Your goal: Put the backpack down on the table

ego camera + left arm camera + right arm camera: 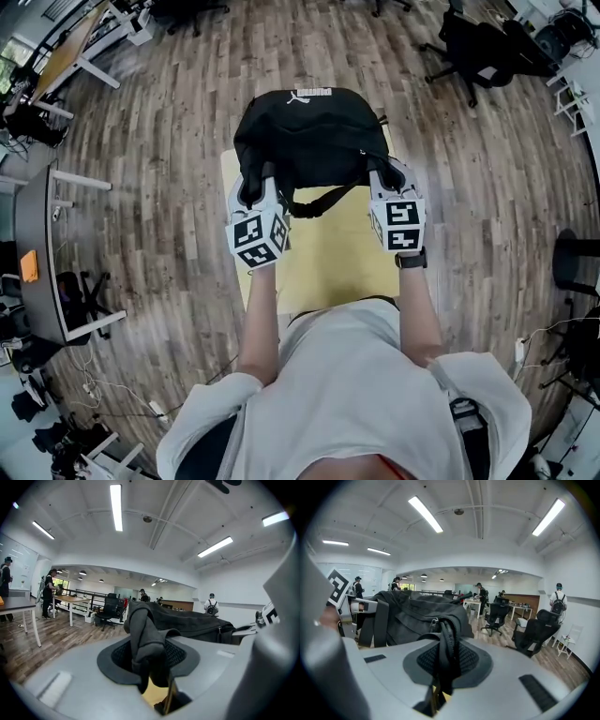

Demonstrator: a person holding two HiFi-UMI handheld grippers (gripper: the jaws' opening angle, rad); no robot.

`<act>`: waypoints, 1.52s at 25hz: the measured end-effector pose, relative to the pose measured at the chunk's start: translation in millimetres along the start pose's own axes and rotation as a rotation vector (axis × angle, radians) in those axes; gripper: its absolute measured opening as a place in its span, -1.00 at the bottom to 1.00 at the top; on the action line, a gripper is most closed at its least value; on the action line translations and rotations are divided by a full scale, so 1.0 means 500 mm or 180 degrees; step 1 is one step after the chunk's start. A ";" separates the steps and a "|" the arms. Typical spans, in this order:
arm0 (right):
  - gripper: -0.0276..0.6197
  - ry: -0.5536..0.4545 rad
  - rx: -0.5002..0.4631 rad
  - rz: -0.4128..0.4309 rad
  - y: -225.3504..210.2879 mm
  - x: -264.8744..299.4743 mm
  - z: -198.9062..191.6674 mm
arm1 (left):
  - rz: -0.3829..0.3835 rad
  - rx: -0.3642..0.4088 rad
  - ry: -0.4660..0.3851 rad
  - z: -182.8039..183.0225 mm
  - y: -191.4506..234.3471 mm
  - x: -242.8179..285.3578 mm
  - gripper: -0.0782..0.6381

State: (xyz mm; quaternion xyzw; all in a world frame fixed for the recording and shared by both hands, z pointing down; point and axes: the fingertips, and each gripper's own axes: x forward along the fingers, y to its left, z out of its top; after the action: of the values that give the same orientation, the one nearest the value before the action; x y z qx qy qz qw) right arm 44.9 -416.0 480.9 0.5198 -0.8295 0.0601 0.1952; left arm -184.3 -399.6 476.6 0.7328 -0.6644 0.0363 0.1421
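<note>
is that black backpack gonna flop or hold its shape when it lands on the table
Probably floppy: the backpack fabric bunches and folds where the left tool and right tool pinch it. Likely to slump on the table; its strap dangles loose. Probably not heavy: two pinched folds carry it.

table (330, 261): far end hidden under backpack (309, 131) | person (356, 394): cut off at bottom edge

Holds both arms stretched forward, side by side, forearms bare. Clamps left gripper (254, 187) on a fold of the backpack (309, 131); clamps right gripper (383, 175) on its zipper edge. Points both slightly downward.
</note>
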 end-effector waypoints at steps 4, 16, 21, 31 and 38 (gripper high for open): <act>-0.82 0.0135 0.0028 0.0065 -0.017 0.039 -0.040 | 0.0050 -0.0026 0.0149 -0.042 0.000 0.036 -0.43; -0.82 0.0457 0.0142 0.0210 -0.044 0.138 -0.154 | 0.0134 -0.0069 0.0523 -0.160 0.008 0.115 -0.43; -0.82 0.0633 0.0154 0.0252 -0.034 0.168 -0.209 | 0.0156 -0.0102 0.0739 -0.224 0.024 0.128 -0.43; -0.82 0.0920 0.0240 0.0338 -0.037 0.225 -0.320 | 0.0213 -0.0100 0.1070 -0.334 0.030 0.168 -0.43; -0.82 0.1046 0.0253 0.0349 -0.041 0.246 -0.363 | 0.0210 -0.0135 0.1224 -0.381 0.032 0.189 -0.43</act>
State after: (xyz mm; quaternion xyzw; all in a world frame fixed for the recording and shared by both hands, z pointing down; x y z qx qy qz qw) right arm 63.3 -473.4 692.4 0.4642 -0.8106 0.1875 0.3039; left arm -163.5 -443.1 684.5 0.6871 -0.6492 0.1663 0.2806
